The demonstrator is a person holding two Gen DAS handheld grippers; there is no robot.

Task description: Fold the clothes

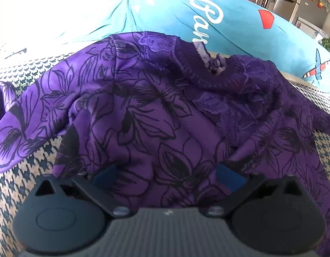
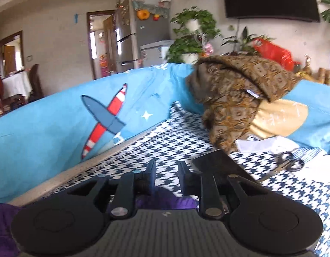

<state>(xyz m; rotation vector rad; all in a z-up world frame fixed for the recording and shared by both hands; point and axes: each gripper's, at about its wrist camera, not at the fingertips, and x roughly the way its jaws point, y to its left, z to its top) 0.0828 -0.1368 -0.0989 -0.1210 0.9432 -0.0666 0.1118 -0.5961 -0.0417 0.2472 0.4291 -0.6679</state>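
A purple garment (image 1: pixel 143 111) with a black flower print and a lace collar lies spread on the houndstooth couch seat (image 1: pixel 21 175). My left gripper (image 1: pixel 165 175) is open, its blue-padded fingers wide apart and low over the garment's near edge. My right gripper (image 2: pixel 166 176) is open with a narrow gap, nothing between the fingers. It hovers above the seat (image 2: pixel 143 150), and a bit of the purple garment (image 2: pixel 165 199) shows under it.
A blue cushion (image 1: pixel 229 25) with white lettering and a plane print lines the couch back (image 2: pixel 47 124). A brown patterned garment (image 2: pixel 235 98) hangs over it. Scissors (image 2: pixel 287 163), white cloth (image 2: pixel 261 144) and a dark flat object (image 2: pixel 216 165) lie on the seat.
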